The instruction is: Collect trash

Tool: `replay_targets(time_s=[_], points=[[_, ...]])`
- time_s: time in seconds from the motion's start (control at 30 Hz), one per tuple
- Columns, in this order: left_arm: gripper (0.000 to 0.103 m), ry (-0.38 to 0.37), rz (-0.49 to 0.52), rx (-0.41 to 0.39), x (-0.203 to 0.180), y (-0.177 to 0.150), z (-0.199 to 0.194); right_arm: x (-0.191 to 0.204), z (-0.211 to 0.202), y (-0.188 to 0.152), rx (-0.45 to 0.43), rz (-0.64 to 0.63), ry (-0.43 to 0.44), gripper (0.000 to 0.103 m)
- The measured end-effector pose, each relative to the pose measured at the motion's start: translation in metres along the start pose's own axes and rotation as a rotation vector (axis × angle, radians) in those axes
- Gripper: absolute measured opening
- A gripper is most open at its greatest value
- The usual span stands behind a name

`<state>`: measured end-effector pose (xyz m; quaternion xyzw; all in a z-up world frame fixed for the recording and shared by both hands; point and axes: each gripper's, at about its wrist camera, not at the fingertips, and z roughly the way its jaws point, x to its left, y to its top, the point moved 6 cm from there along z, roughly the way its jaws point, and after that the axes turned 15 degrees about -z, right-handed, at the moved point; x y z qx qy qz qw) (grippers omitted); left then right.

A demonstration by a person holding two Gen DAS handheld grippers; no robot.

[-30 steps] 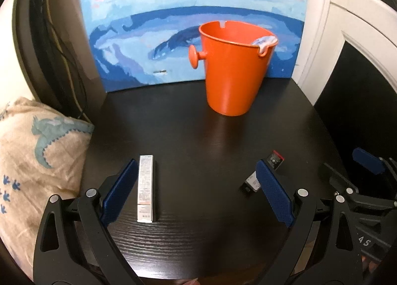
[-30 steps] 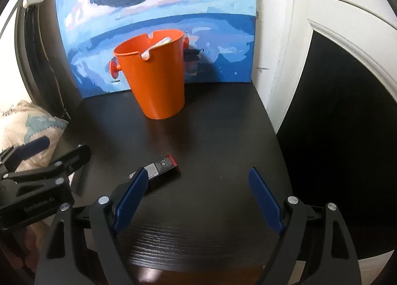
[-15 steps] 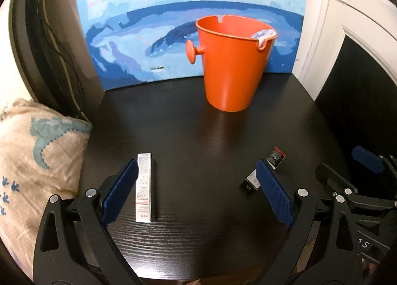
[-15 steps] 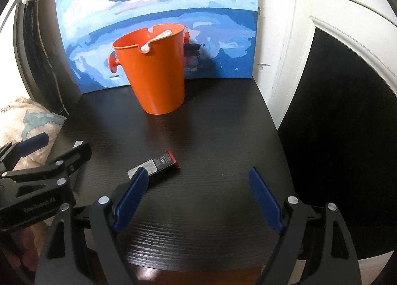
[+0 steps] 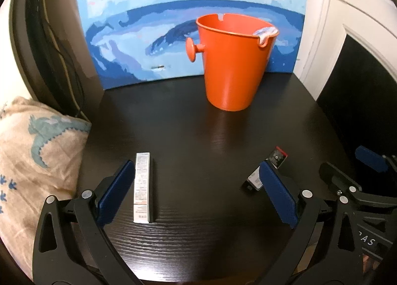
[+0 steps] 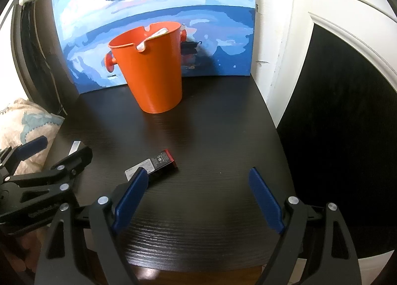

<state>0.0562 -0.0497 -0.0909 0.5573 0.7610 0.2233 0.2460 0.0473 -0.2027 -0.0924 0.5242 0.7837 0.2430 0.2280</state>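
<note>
My left gripper [image 5: 196, 193] hangs low over the near edge of the dark table [image 5: 198, 131], its 2 blue-padded fingers [image 5: 115, 193] spread wide with nothing between them. Just inside the left pad lies a slim white box [image 5: 142, 187], flat on the wood and pointing away from me, its near end level with the pad; I cannot tell whether the pad touches it. My right gripper [image 6: 198, 200] is likewise released, jaws wide apart and empty, held over the table's near right part. Its left pad overlaps the near end of a small black packet with a red end [image 6: 155, 163], which lies flat and slanted, red end farther from me. From the left camera that same packet sits just beyond my right-hand pad. Farther back, well apart from both pieces, the orange bucket [image 6: 151, 69] stands upright near the rear of the table, a pale scrap [image 5: 265, 33] draped over a notch in its rim. Behind it leans a blue painting [image 5: 193, 19], and a cushion with a teal dragon print [image 5: 37, 146] sits off the table's left side.
</note>
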Motion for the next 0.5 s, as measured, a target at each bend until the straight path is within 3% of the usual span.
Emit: replay_targets(time_s=[0.3,0.5], points=[[0.098,0.039,0.013,-0.017,-0.002,0.001,-0.003,0.0,-0.007,0.004,-0.01,-0.002,-0.004,0.084],[0.098,0.052,0.015,-0.017,-0.002,0.005,-0.007,-0.002,-0.016,0.01,-0.034,-0.001,-0.007,0.09]])
